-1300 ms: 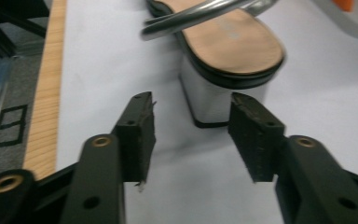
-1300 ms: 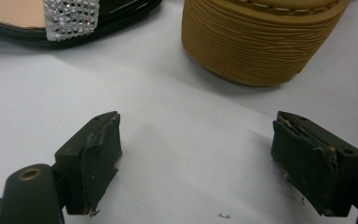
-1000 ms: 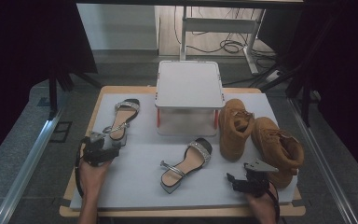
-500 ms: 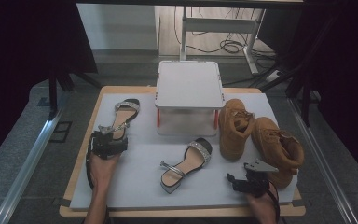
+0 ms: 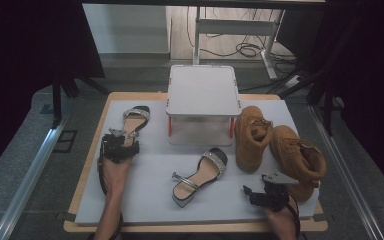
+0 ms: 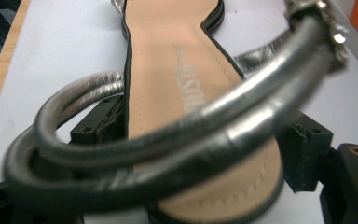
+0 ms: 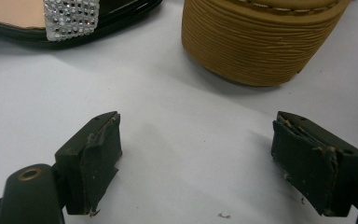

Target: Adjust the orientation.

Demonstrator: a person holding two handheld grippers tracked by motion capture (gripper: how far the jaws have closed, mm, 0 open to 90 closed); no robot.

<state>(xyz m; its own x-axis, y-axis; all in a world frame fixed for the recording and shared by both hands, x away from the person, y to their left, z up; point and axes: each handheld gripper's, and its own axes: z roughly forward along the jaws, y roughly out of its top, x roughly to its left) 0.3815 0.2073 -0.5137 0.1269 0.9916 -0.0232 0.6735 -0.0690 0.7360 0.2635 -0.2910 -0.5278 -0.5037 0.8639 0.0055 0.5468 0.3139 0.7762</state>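
Observation:
A strappy sandal (image 5: 132, 119) with a tan insole (image 6: 168, 60) lies at the left of the white board (image 5: 145, 200). My left gripper (image 5: 120, 140) sits at its heel end. In the left gripper view the heel is between the jaws, under looped silver straps (image 6: 261, 100). The jaws have just been closing a little; the black pads (image 6: 98, 126) stand close beside the sole edges without a clear squeeze. Its mate (image 5: 200, 172) lies mid-board. My right gripper (image 5: 249, 194) rests low at the front right, open, with bare board between its pads (image 7: 95, 149).
Two tan boots (image 5: 252, 135) (image 5: 297, 157) stand at the right; one ribbed boot sole (image 7: 256, 42) and the sandal's rhinestone strap (image 7: 70, 16) lie just ahead of the right gripper. A white lidded box (image 5: 202, 92) stands at the back centre. The wooden table edge (image 5: 87, 165) borders the board.
My left hand and gripper have moved right and forward up to the left sandal's heel. The right gripper, both sandals and the boots have stayed where they were.

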